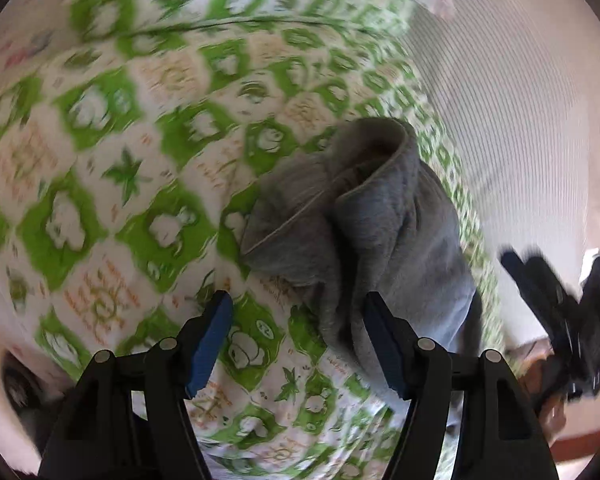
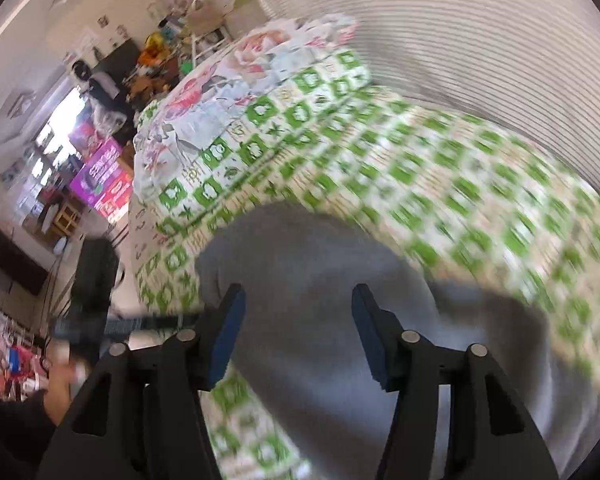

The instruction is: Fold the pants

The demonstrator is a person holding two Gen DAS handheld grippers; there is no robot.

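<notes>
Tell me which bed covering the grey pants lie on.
The green-and-white checked sheet: the pants rest on it. The pink floral cover lies farther up the bed, clear of them.

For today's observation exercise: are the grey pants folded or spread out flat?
Folded, loosely. The grey pants lie bunched in overlapping layers on the green patterned bedspread, one edge curled over. Neither gripper holds them.

I'm working in a lived-in bedroom at home: a bed [image 2: 440,168] under a green-and-white panda-print sheet [image 1: 112,184], with a floral quilt [image 2: 220,92] bunched at its far edge. Past that edge I see crowded shelves [image 2: 156,52], bright boxes [image 2: 104,176], and a white ribbed wall [image 2: 480,40] along the bed.
</notes>
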